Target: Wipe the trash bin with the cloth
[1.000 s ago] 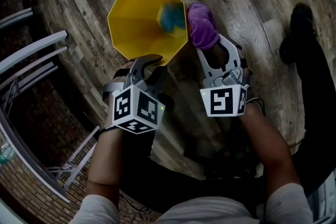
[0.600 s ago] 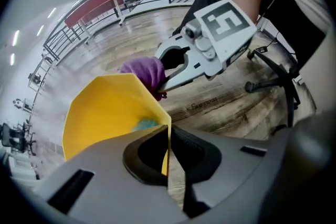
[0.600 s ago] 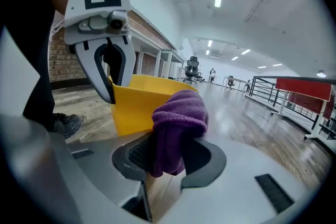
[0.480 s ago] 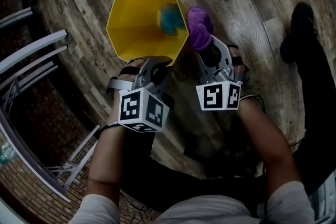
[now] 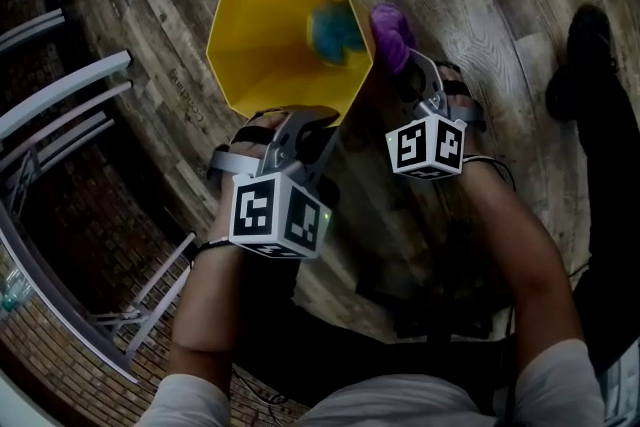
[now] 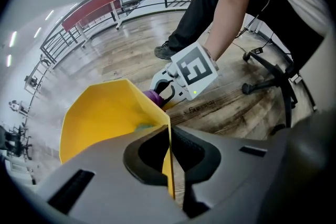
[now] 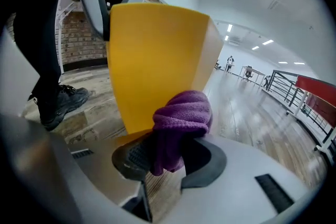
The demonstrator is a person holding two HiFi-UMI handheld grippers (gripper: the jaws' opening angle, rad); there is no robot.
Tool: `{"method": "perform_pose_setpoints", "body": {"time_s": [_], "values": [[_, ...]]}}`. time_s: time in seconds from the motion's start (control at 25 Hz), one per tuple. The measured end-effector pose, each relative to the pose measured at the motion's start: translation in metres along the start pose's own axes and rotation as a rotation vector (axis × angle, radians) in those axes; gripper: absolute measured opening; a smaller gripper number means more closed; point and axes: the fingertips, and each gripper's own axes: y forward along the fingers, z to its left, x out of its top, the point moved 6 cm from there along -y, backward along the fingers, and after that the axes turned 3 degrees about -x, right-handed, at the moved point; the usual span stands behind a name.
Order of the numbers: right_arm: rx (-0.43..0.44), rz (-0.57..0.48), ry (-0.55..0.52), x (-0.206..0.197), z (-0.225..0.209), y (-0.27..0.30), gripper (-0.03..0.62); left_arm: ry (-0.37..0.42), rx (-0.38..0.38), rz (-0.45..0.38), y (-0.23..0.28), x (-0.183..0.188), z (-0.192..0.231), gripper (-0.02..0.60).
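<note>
The left hand-held gripper (image 6: pixel 169 162) pinches the near wall of the yellow trash bin (image 5: pixel 270 35). The right hand-held gripper (image 7: pixel 167 162) holds the purple cloth (image 7: pixel 182 115) right at the bin's outside wall. Only the head view shows a blue thing (image 5: pixel 336 31) inside the bin.

We aim both claws forward and downward: the left claw (image 5: pixel 300 122) pinched shut on the trash bin (image 5: pixel 270 35) wall, the right claw (image 5: pixel 413 73) clamped on the cloth (image 5: pixel 391 31).
</note>
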Motion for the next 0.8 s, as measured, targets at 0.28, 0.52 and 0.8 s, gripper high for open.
{"method": "perform_pose_setpoints", "body": {"time_s": [0.28, 0.52, 0.8], "values": [[0.062, 0.111, -0.013, -0.028, 0.011, 0.037, 0.124, -0.013, 0.003, -0.009, -0.001, 0.002, 0.000, 0.011], [0.079, 0.194, -0.008, -0.044, 0.013, 0.064, 0.124, -0.028, 0.002, -0.028, -0.001, 0.004, 0.002, 0.011], [0.119, 0.302, 0.004, -0.060, 0.019, 0.092, 0.124, -0.066, 0.009, -0.040, 0.002, 0.004, 0.001, 0.011]]}}
